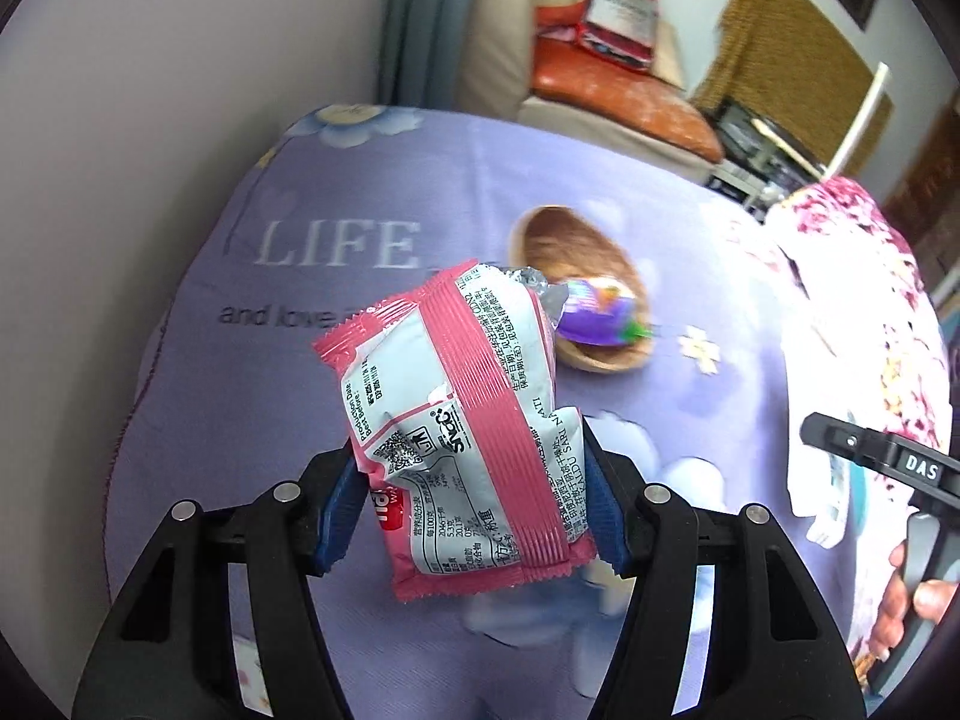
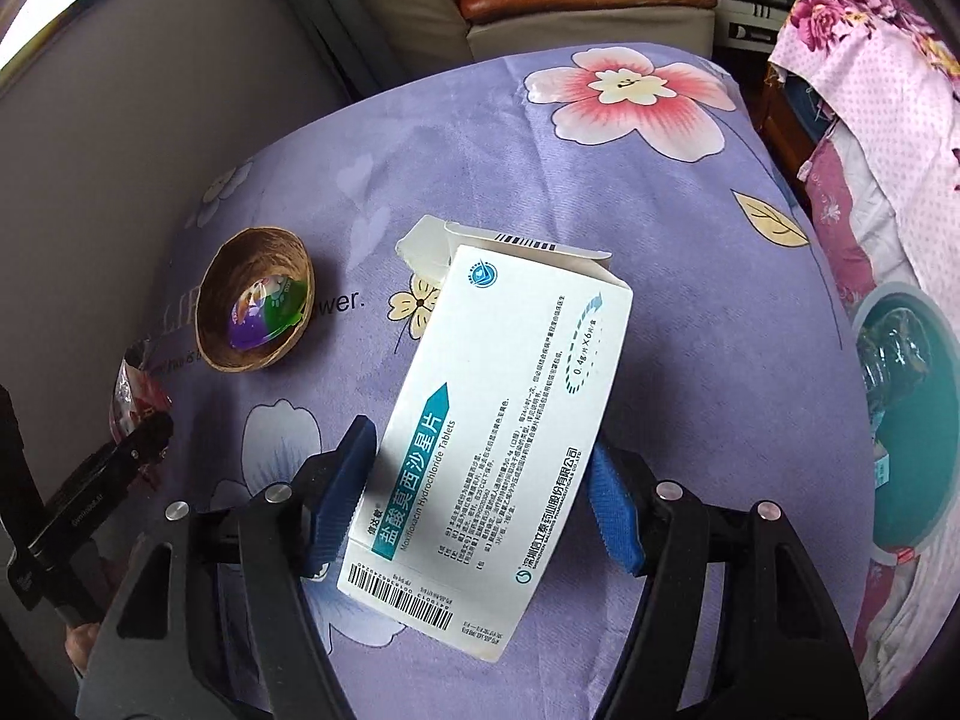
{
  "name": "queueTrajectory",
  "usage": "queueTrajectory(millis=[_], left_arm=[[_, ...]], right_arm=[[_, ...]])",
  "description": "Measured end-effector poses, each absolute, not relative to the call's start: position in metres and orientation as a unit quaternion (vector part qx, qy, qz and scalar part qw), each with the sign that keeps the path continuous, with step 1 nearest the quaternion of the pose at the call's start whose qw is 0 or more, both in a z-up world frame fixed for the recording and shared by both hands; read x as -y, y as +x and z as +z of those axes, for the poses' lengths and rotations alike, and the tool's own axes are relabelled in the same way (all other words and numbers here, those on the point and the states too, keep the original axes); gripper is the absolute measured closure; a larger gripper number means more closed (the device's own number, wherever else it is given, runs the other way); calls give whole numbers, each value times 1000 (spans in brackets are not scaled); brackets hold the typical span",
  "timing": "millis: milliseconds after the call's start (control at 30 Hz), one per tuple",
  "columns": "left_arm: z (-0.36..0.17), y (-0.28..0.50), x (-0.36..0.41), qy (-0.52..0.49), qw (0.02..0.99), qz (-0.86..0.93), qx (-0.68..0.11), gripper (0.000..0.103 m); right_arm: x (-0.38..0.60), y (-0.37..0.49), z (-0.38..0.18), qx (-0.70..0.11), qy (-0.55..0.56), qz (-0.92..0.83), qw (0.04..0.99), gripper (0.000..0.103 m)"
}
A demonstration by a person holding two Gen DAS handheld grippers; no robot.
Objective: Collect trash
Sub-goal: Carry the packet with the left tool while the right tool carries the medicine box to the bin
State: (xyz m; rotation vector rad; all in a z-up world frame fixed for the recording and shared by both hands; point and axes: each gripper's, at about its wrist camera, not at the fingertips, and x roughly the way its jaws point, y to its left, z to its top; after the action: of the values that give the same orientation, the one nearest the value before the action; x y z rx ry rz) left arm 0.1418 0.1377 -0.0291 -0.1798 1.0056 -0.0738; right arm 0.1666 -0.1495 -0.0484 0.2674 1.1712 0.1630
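Observation:
My left gripper is shut on a pink and white snack wrapper and holds it above the purple flowered cloth. My right gripper is shut on a white medicine box with an open flap, also above the cloth. A brown woven bowl on the cloth holds a purple and green jelly cup; both show in the right wrist view too, the bowl and the cup. The left gripper and wrapper appear at the left edge of the right wrist view.
A teal bin with dark trash inside stands at the right of the table. A pink flowered fabric pile lies at the right. A sofa with an orange cushion is behind the table. A grey wall is at the left.

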Motion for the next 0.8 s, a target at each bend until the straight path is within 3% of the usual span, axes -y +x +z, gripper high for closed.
queueTrajectory(millis=[367, 800], left_arm=[[3, 132, -27, -21, 876, -122, -467, 40], [-1, 122, 123, 55, 849, -225, -476, 40]], right_arm=[[215, 118, -27, -506, 157, 53, 847, 38], [334, 68, -12, -447, 232, -9, 864, 38]])
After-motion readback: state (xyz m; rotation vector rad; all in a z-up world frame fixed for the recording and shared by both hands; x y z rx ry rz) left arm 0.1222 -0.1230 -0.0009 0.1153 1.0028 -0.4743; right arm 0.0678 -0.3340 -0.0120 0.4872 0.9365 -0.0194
